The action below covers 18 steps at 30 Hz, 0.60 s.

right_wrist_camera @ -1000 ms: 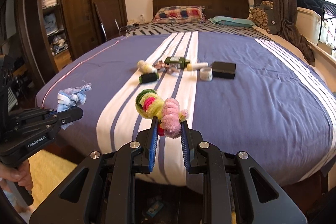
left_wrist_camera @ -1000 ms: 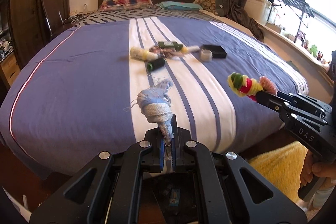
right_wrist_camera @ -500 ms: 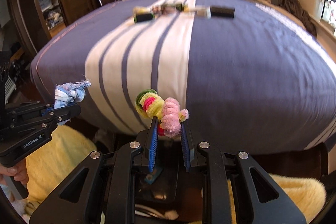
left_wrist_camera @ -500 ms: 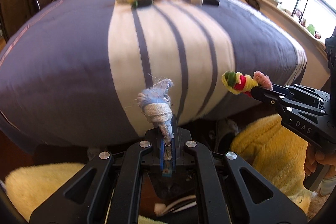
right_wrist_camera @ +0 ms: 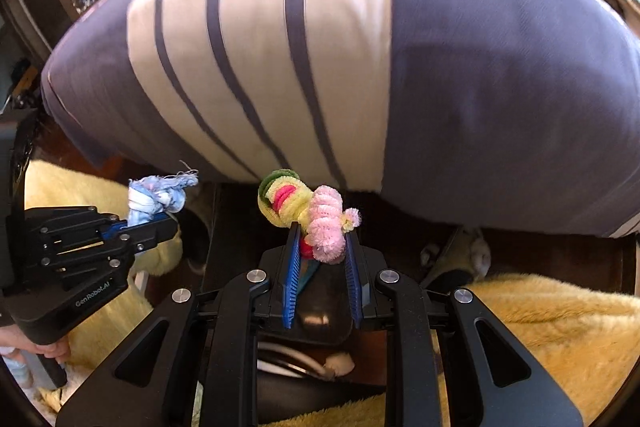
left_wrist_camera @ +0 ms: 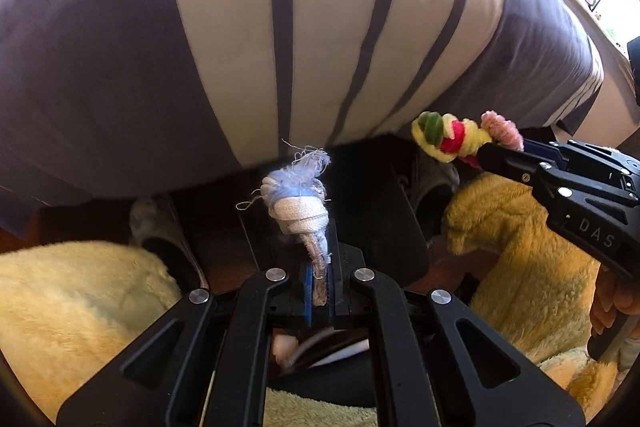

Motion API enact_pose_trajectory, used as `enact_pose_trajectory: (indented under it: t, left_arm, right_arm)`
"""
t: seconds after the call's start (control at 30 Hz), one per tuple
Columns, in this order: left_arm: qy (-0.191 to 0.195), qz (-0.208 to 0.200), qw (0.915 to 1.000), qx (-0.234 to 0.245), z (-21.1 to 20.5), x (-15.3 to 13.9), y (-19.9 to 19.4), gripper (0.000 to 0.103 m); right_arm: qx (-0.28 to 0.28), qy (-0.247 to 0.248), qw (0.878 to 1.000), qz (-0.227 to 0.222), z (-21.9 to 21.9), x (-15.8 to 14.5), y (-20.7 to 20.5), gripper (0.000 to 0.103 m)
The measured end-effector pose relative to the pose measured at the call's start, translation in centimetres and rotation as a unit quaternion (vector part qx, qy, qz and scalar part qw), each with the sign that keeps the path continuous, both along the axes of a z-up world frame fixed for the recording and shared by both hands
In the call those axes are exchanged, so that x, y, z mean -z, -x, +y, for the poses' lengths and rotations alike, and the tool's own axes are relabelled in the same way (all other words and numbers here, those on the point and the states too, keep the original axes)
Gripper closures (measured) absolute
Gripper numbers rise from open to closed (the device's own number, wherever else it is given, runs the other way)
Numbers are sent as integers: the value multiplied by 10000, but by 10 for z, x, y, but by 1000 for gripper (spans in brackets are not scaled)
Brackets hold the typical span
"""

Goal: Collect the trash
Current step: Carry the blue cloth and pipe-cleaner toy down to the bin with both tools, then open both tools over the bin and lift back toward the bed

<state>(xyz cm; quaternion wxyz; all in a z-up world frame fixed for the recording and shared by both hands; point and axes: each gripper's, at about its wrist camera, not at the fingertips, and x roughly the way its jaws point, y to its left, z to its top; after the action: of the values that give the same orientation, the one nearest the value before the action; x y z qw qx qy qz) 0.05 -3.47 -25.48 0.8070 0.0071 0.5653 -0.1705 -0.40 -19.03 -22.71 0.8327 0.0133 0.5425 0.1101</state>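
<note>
- My left gripper pinches the frayed blue rag by its tail.
- My right gripper grips the pipe-cleaner bundle, both below the bed's foot edge for dropping.

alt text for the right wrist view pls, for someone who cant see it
The right gripper pinches a bundle of pink, yellow and green fuzzy pipe cleaners in front of the foot of a bed with a purple and white striped cover. At left, the left gripper holds a frayed blue and white rag above a yellow fluffy rug.
</note>
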Motion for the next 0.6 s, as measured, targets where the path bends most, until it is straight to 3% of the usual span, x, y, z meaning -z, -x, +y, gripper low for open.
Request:
enact_pose_trajectory:
  t: [0.13, 0.43, 0.6]
  left_arm:
    - [35, 304, 9995, 61, -2, 19, 1, 99]
    - [184, 619, 9978, 143, -4, 34, -4, 97]
    - [192, 667, 9976, 79, -1, 36, -5, 74]
  right_arm:
    - [-27, -99, 9994, 342, 4, 19, -4, 82]
    - [-130, -453, 9970, 622, 14, 34, -18, 79]
    - [-111, -544, 9963, 659, 14, 38, -26, 79]
